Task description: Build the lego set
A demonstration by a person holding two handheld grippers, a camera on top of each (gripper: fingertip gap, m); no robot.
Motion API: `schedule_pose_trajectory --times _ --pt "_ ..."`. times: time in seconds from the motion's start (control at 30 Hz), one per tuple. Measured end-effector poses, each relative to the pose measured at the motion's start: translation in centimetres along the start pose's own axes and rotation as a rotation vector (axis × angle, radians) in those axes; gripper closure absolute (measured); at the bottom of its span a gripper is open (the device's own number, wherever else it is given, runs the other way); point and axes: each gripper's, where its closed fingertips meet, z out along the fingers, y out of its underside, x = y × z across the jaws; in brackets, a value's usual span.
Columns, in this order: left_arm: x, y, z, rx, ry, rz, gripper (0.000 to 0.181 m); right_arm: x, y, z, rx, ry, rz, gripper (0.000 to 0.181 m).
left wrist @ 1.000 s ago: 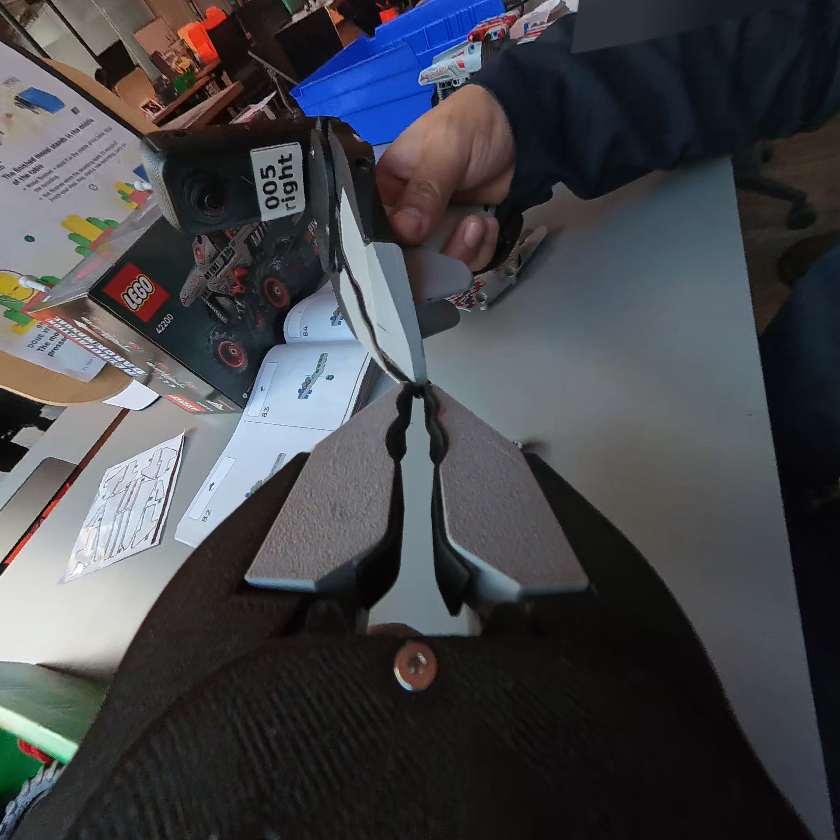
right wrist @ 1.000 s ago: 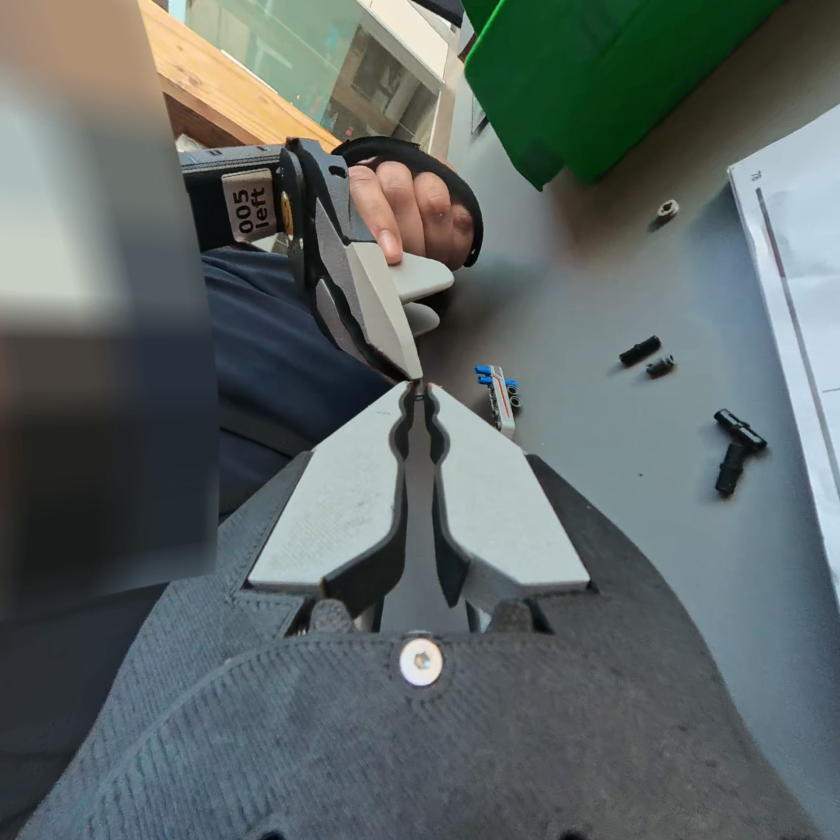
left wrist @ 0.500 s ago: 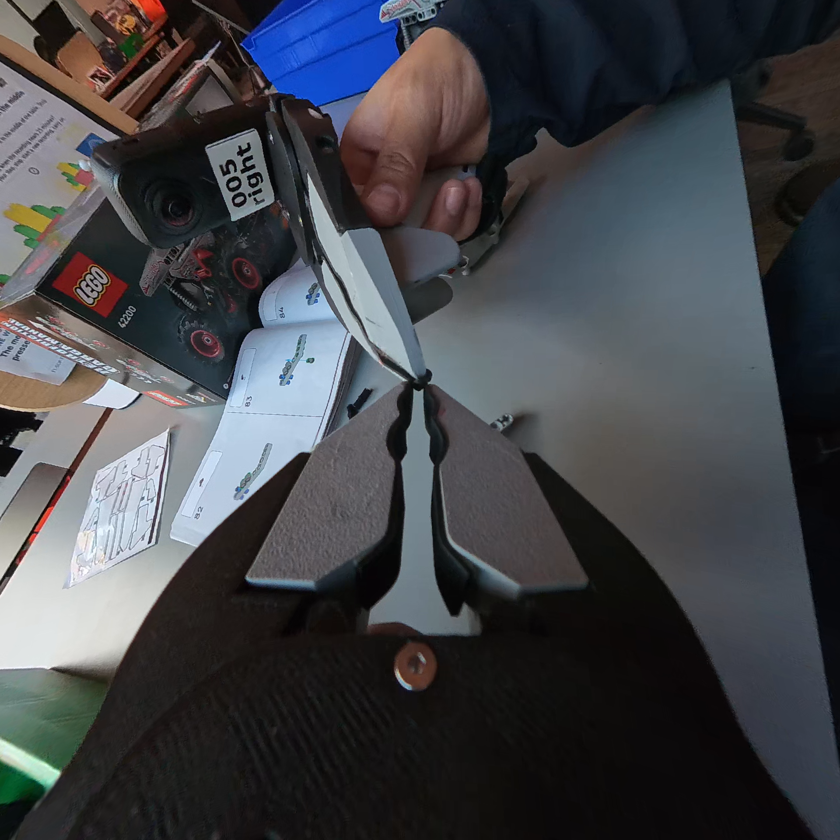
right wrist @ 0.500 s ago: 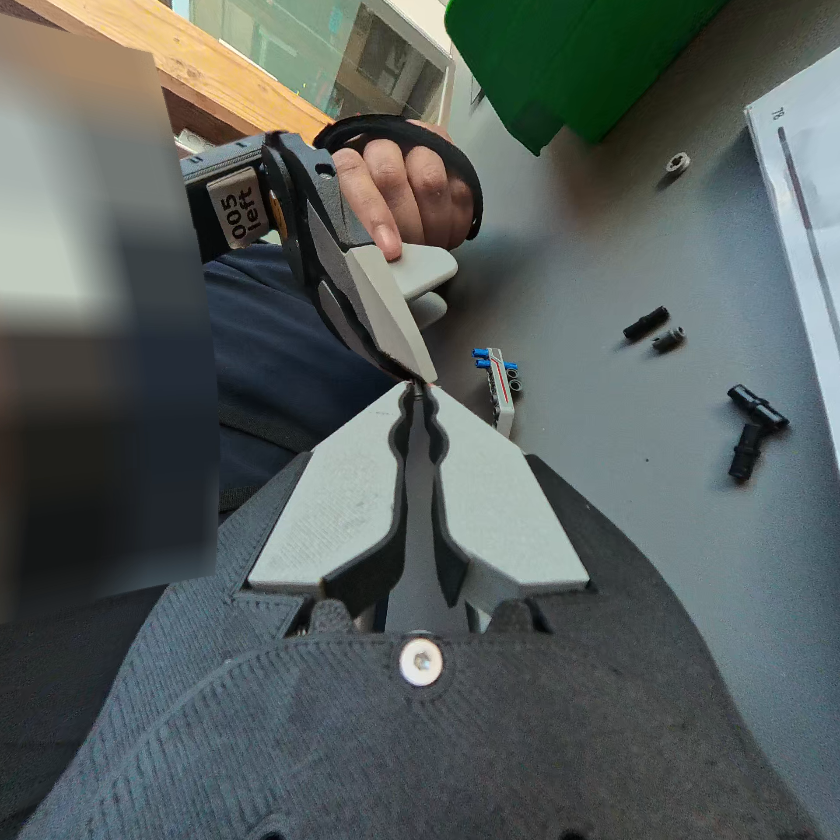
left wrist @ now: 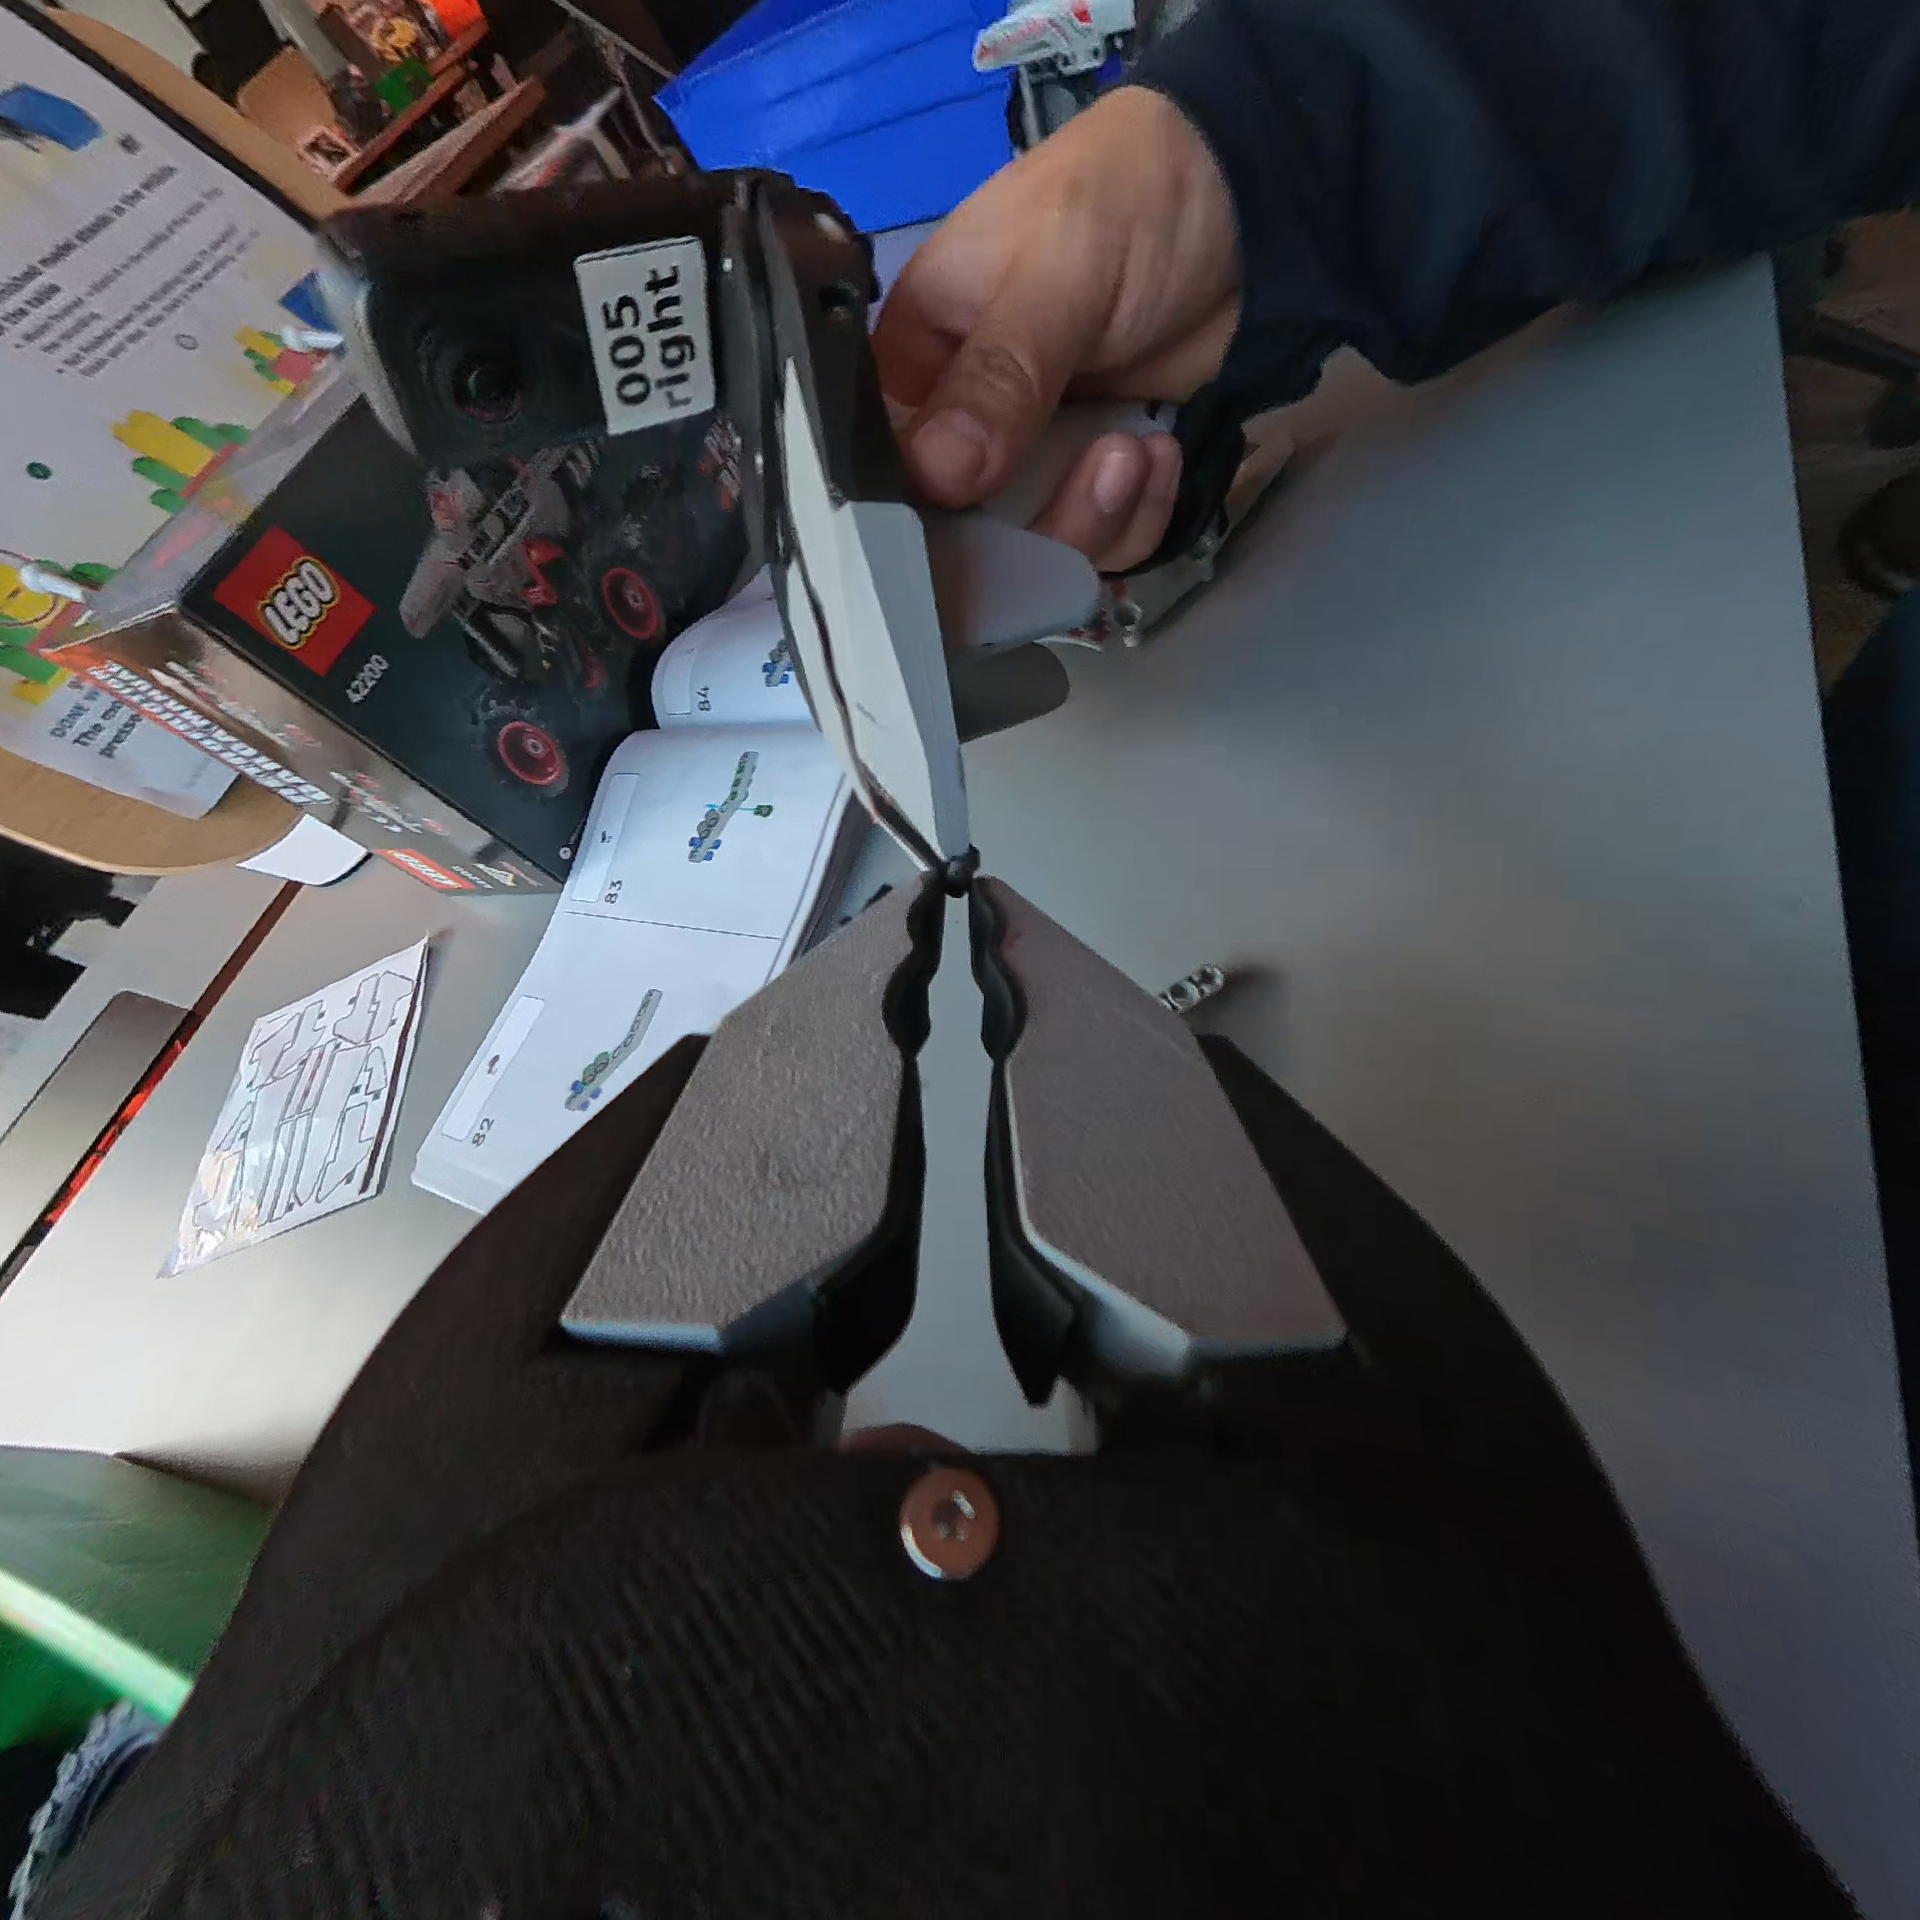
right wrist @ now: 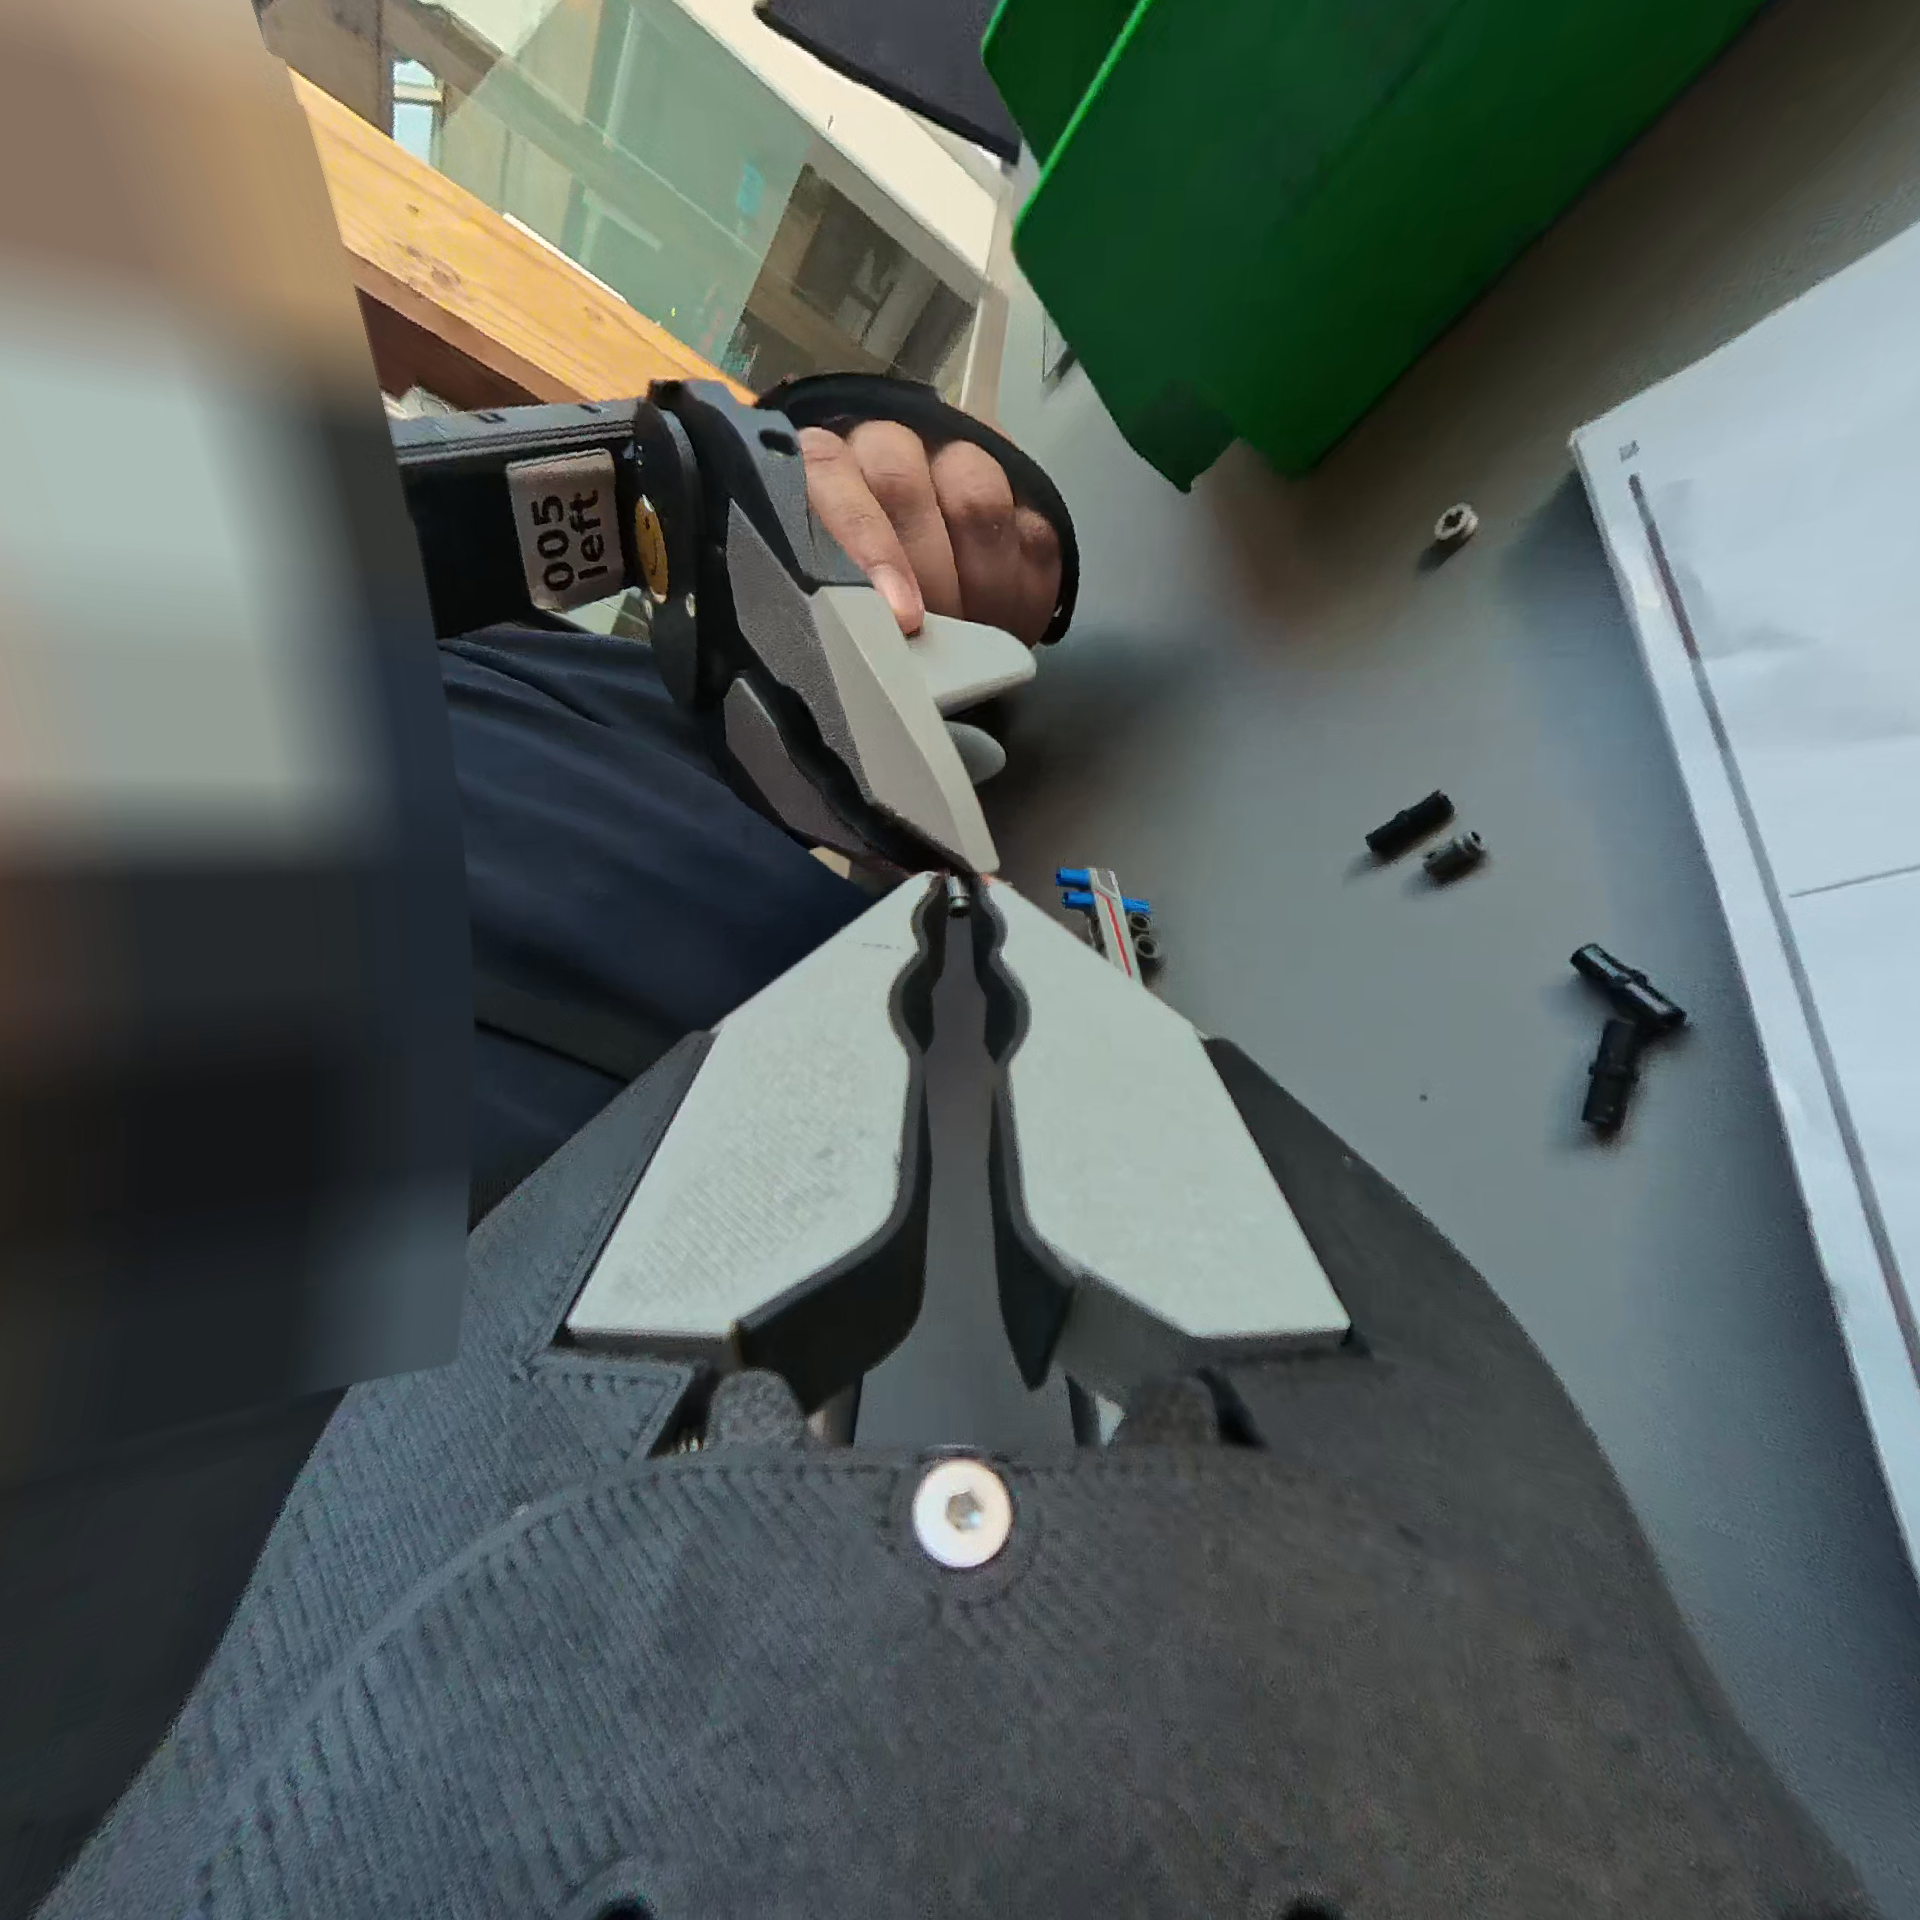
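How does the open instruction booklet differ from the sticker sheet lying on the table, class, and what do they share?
The instruction booklet is a thick, open stack of pages; the sticker sheet is one thin sheet. The booklet shows small coloured part drawings; the sticker sheet, dark-outlined shapes. Both lie on the grey table.

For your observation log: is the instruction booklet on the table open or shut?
Open. In the left wrist view the booklet lies flat on the table beside the box, its white pages spread with building diagrams facing up.
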Motion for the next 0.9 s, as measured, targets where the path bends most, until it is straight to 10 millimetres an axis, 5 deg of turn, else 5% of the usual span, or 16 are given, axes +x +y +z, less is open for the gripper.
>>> schedule_pose_trajectory --times 0.4,0.9 --pt "-3.2 -3.4 -1.3 0.168 -0.231 -0.211 0.18 -2.9 -3.7 -1.6 0.232 0.116 -0.249 0.181" --pt "-3.4 -3.6 -1.2 0.154 -0.331 -0.151 0.181 -2.7 -3.8 -1.9 0.254 0.187 -0.29 0.178"
